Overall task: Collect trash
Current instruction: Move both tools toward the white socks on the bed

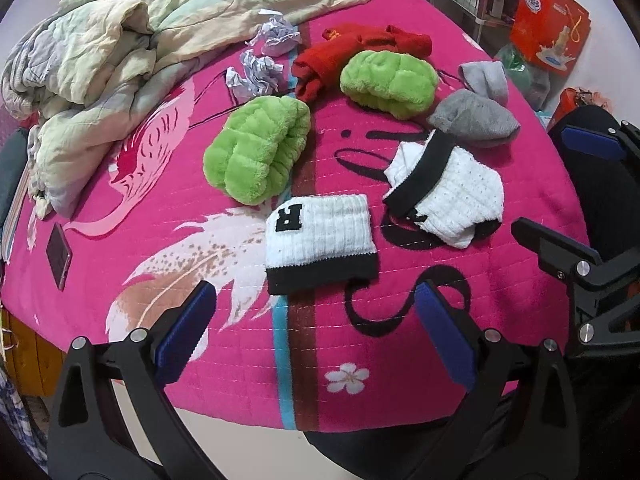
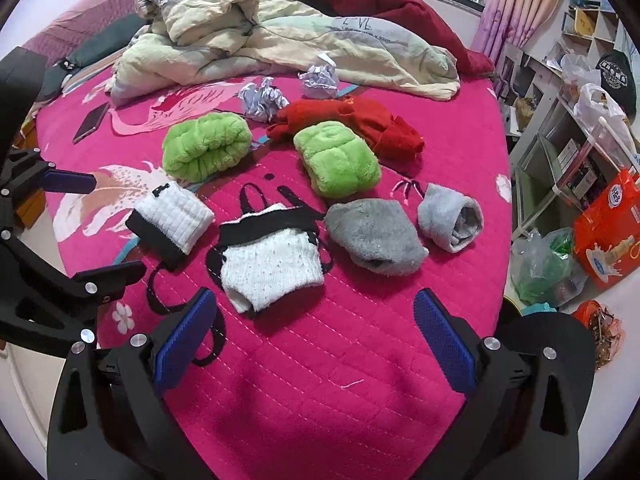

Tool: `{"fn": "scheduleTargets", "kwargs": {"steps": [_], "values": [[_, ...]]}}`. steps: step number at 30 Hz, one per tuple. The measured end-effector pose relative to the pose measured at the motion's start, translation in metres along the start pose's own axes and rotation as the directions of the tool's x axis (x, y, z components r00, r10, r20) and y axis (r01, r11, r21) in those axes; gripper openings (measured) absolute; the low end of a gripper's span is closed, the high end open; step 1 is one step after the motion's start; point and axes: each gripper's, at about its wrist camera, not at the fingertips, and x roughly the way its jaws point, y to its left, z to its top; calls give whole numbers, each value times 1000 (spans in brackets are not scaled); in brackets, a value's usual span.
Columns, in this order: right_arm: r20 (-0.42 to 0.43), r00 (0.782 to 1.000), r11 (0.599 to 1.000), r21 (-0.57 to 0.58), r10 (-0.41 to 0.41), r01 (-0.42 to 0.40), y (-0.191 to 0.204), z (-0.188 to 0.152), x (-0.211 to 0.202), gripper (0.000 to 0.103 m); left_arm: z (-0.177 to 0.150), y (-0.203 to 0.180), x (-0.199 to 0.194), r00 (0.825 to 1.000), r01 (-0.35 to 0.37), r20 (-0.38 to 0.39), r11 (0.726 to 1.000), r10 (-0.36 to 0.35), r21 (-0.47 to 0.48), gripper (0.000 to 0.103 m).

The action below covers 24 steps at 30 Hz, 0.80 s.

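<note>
Two crumpled paper balls lie on the pink bed cover near the quilt: one (image 1: 256, 73) (image 2: 262, 98) nearer, one (image 1: 277, 34) (image 2: 322, 76) farther. My left gripper (image 1: 314, 330) is open and empty above the bed's front edge, just short of a white sock with an R (image 1: 320, 242). My right gripper (image 2: 316, 334) is open and empty over bare cover, near a white knitted sock (image 2: 270, 268). Each gripper shows at the edge of the other's view: the right one (image 1: 576, 196), the left one (image 2: 96, 220).
Folded socks are spread over the bed: green (image 1: 256, 152) (image 1: 390, 82), red (image 1: 356, 54), grey (image 1: 474, 118) (image 1: 486, 78). A rumpled quilt (image 1: 104, 64) lies at the back, a phone (image 1: 59, 256) at the left. Shelves (image 2: 568, 140), an orange bag (image 2: 608, 232) and plastic bags (image 2: 540, 268) stand right of the bed.
</note>
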Motion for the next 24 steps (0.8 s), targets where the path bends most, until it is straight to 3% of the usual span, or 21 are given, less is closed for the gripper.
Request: {"fn": "scheduleTargets", "kwargs": {"steps": [24], "values": [[-1, 1000, 999, 41, -2, 2, -1, -2, 1, 95, -4, -2, 2, 1000, -3, -10, 1000, 3, 18, 97]]}}
